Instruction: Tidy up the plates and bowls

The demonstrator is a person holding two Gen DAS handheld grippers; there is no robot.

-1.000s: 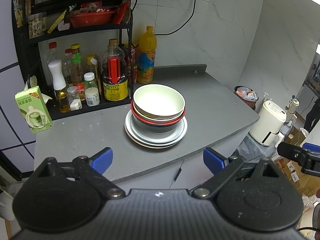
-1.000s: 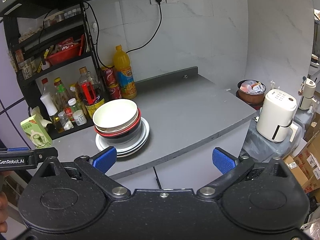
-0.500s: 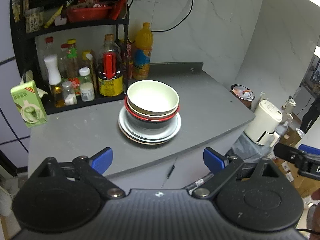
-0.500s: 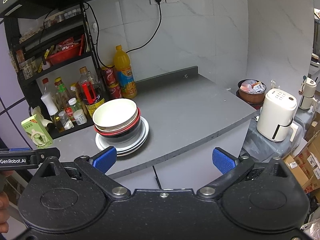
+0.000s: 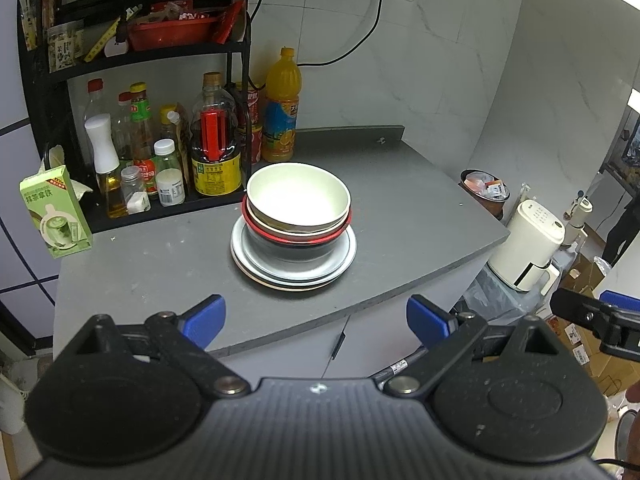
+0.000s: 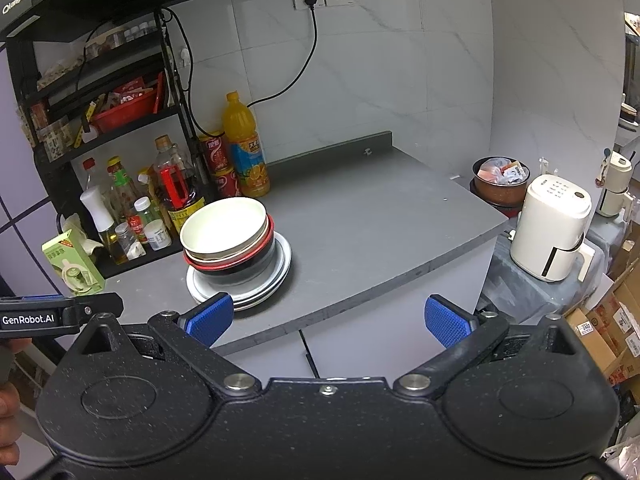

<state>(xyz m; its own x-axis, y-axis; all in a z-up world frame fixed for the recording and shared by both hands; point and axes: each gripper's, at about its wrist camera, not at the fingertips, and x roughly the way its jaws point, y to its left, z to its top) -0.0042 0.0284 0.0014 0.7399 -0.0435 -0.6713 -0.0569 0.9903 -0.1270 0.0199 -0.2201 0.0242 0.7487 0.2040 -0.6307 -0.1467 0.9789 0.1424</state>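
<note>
A stack of dishes stands on the grey counter (image 5: 400, 216). A cream bowl (image 5: 298, 200) sits on top, nested in a red-rimmed bowl (image 5: 296, 236) and a dark bowl, all on several stacked plates (image 5: 292, 272). The stack also shows in the right wrist view, with the cream bowl (image 6: 224, 228) and the plates (image 6: 256, 292). My left gripper (image 5: 314, 318) is open and empty, held off the counter's front edge. My right gripper (image 6: 328, 318) is open and empty, also in front of the counter, to the right of the stack.
A black rack (image 5: 132, 60) with sauce bottles (image 5: 214, 148) stands at the back left. An orange juice bottle (image 5: 282, 108) and a green carton (image 5: 54, 212) stand near it. A white appliance (image 6: 554, 228) and a bin (image 6: 500, 180) sit beyond the counter's right edge.
Both grippers stay open. The left wrist view has shifted slightly, drawing a little away from the stack. The right wrist view has barely moved.
</note>
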